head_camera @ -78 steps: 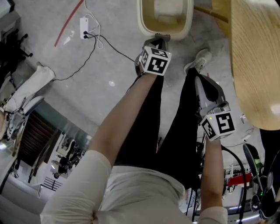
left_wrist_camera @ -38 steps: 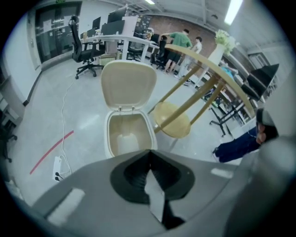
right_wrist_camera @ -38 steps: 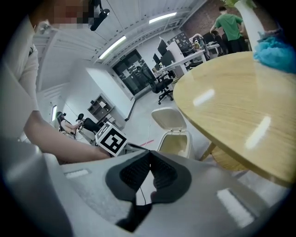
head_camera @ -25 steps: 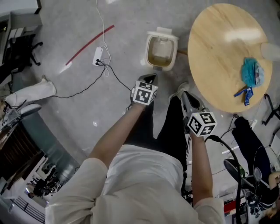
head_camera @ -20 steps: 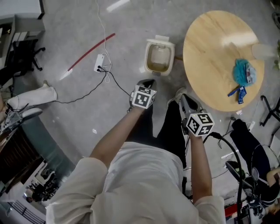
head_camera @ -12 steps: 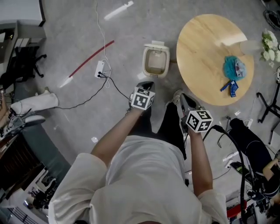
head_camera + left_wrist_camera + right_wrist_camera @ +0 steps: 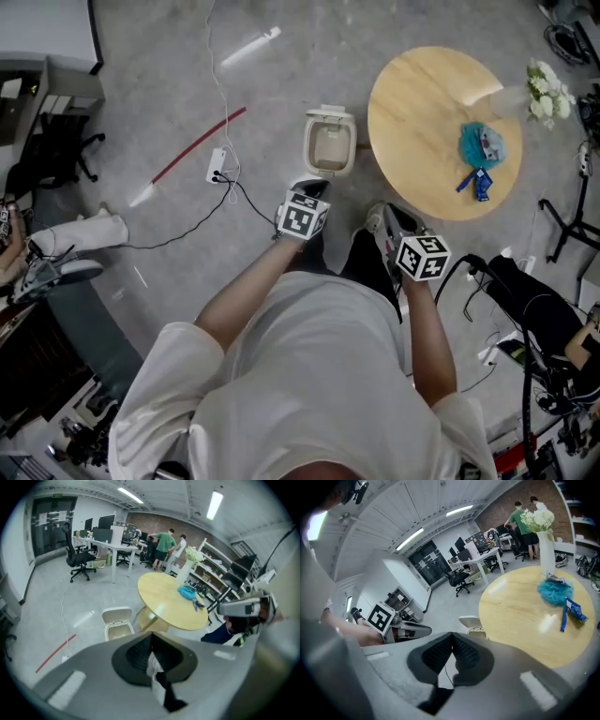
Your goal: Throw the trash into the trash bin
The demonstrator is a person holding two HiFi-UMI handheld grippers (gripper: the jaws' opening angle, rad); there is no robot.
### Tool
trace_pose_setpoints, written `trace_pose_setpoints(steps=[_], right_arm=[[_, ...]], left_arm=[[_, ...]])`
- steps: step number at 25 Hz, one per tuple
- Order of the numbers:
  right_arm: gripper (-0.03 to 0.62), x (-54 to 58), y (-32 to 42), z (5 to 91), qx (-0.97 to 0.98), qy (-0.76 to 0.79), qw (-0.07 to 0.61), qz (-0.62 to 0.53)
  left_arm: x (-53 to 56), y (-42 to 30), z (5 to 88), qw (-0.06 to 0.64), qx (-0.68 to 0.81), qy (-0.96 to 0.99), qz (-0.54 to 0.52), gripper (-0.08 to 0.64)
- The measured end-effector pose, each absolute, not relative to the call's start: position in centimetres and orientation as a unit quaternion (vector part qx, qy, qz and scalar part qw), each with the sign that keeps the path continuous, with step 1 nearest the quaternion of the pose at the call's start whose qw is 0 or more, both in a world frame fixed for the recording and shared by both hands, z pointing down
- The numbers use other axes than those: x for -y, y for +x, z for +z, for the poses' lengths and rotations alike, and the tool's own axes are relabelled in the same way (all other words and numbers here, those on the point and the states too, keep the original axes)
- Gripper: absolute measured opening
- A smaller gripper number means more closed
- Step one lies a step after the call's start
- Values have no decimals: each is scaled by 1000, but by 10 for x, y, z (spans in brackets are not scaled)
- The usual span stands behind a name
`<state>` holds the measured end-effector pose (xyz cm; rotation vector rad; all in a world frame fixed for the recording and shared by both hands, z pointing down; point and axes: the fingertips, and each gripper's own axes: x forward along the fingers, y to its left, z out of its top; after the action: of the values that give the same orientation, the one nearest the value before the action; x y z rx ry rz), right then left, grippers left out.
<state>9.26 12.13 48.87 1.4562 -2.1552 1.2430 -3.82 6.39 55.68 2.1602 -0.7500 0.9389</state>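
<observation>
A cream trash bin (image 7: 330,146) stands on the floor with its lid up, beside a round wooden table (image 7: 422,112). On the table lie a crumpled teal piece of trash (image 7: 481,143) and a blue wrapper (image 7: 476,182). My left gripper (image 7: 315,187) hangs above the floor just short of the bin, shut and empty. My right gripper (image 7: 387,217) is shut too, near the table's edge, holding nothing. The left gripper view has the bin (image 7: 116,626) and table (image 7: 168,603) beyond the closed left gripper (image 7: 151,637). The right gripper (image 7: 451,634) faces the teal trash (image 7: 555,593).
A vase of white flowers (image 7: 542,94) stands on the table's far rim. A power strip with cables (image 7: 217,166) and a red strip (image 7: 199,143) lie on the floor left of the bin. White boots (image 7: 80,234) are at left, a black stand and cables (image 7: 525,300) at right. Desks, chairs and people are far off.
Both grippers have risen away from the bin with the head view pulling back. The whole table and the trash on it have come into view. Both grippers stay shut.
</observation>
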Motion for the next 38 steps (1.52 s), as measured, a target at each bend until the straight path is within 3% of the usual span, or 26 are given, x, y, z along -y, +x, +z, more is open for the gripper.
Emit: trace_pose_setpoints(steps=[17,38], right_arm=[[0,-127,108,434,751,523,119,384],[0,-138,138,411,766,528,117,348]], left_arm=[[-67,-27,475,308,273,854,317,5],[-67,-16,437,290,287,869,281,5]])
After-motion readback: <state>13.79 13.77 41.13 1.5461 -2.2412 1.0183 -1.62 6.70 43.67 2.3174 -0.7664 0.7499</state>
